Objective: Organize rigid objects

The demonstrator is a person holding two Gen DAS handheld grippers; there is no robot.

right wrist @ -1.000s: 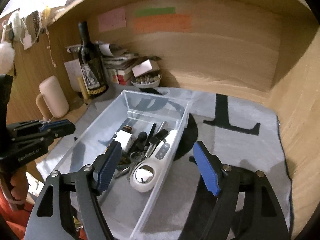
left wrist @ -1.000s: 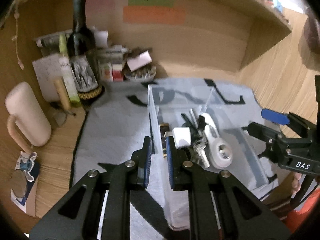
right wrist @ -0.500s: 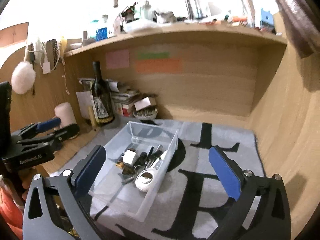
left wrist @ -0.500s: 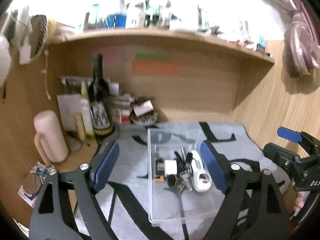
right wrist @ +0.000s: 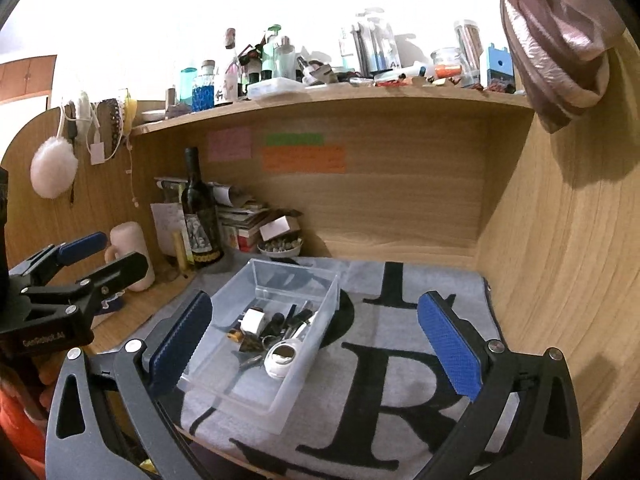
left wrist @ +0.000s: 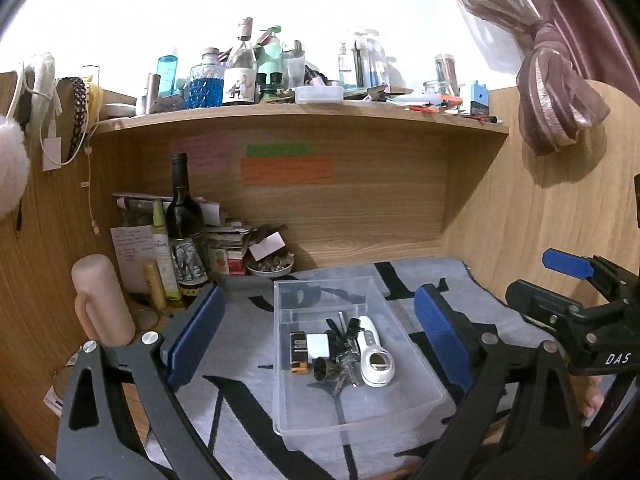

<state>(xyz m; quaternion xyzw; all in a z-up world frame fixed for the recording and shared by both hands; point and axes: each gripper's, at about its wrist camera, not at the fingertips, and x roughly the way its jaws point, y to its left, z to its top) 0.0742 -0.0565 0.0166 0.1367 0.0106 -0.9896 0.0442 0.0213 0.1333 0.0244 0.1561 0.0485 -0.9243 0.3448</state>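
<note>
- The grey mat [right wrist: 420, 320] shows big black letters; an "R" reads clearly.
- On it, the clear bin [left wrist: 400, 364] holds the small hard things: thermometer [left wrist: 374, 354], white plug [left wrist: 318, 345], keys [left wrist: 345, 364].
- Left gripper [left wrist: 316, 338] and right gripper [right wrist: 316, 344] have just been opening; both wide, empty.
- Sorting looks finished; next, probably just pull away.
- Gripper bodies read "DAS" and, faintly, "GenRobot.AI".

The right tool [right wrist: 316, 340] stands wide open with nothing between its blue pads, its jaws having just been opening. Ahead, a clear plastic bin [right wrist: 224, 384] sits on a grey lettered mat [right wrist: 404, 392], holding a white thermometer [right wrist: 282, 356], keys and small dark items. The left tool [right wrist: 96, 256] hovers left.
</note>
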